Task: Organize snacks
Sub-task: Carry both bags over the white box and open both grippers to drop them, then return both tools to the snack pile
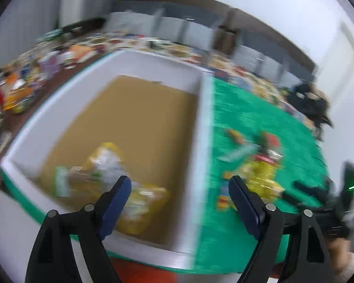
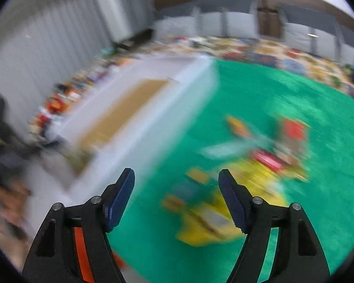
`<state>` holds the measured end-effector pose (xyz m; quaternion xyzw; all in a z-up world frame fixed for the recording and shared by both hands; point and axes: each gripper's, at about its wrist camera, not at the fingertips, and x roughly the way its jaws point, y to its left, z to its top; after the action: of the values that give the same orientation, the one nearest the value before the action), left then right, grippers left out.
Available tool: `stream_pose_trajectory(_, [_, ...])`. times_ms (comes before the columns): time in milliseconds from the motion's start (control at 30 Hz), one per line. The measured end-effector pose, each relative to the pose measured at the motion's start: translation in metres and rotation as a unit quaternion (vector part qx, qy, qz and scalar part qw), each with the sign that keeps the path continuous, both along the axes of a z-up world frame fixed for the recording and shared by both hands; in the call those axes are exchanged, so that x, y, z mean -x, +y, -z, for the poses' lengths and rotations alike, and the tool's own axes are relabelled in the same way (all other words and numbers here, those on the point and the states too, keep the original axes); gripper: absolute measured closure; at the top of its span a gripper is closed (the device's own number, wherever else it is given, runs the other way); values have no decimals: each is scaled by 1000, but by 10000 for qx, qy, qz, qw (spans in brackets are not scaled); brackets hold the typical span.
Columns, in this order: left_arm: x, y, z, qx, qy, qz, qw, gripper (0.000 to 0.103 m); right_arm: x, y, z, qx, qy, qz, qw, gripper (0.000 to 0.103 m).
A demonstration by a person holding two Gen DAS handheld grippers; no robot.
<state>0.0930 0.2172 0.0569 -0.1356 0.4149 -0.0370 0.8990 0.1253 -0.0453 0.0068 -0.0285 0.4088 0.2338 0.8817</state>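
**Between drops: both claws empty, next snack to fetch**

Left claw (image 1: 179, 200): jaws wide apart, nothing between them, poised over the near right corner of the box (image 1: 201, 118). Just ahead at 11 o'clock, on the brown floor of the box, yellow packets (image 1: 120, 176) already lying in a loose heap. Right claw (image 2: 177, 193): jaws also apart and empty, aimed down at the pile (image 2: 238, 188) on the green cloth (image 2: 306, 94), with one yellow packet (image 2: 207, 224) lying right under the gap. Box at 10 o'clock from the right claw, pile at 2 o'clock from the left. Both views badly smeared, so labels unreadable.

Judged step: sorting under way, some snacks boxed, several left on the cloth. Next move likely: lower the right claw onto the near yellow packet, pinch one packet only, lift clear of the rim, carry across to the box.
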Motion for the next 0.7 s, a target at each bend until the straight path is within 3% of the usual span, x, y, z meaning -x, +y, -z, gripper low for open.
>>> stream_pose_trajectory(133, [1, -65, 9, 253, 14, 503, 9984, 10, 22, -89, 55, 684, 63, 736, 9949, 26])
stream_pose_trajectory(333, [-4, -141, 71, 235, 532, 448, 9973, 10, 56, -179, 93, 669, -32, 1873, 9800, 26])
stream_pose_trajectory(467, [-2, -161, 102, -88, 613, 353, 9975, 10, 53, -200, 92, 426, 1, 2003, 9788, 26])
stream_pose_trajectory(700, [4, -175, 129, -704, 734, 462, 9937, 10, 52, -193, 98, 568, -94, 1801, 9820, 25])
